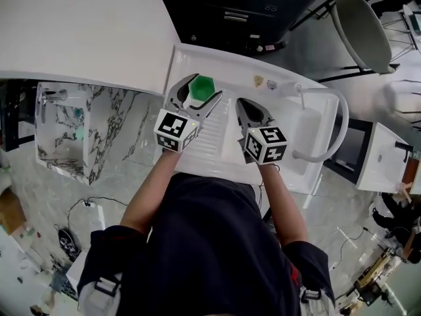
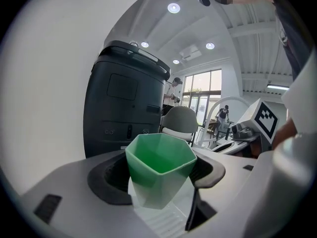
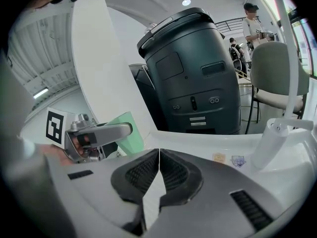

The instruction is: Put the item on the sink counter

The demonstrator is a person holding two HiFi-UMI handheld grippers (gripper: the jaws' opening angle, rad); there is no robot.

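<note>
A green faceted cup, paler toward its base, stands upright between the jaws of my left gripper, over the ridged drainboard of the white sink counter. In the left gripper view the cup fills the gap and both pads press its sides. Whether its base touches the counter I cannot tell. My right gripper hovers just right of it over the drainboard, shut and empty, its pads meeting. The right gripper view shows the cup and the left gripper at its left.
The sink basin with a curved white faucet lies at the right. A dark bin stands behind the counter, a grey chair beyond. Two small stickers sit near the counter's back edge. A white wall bounds the left.
</note>
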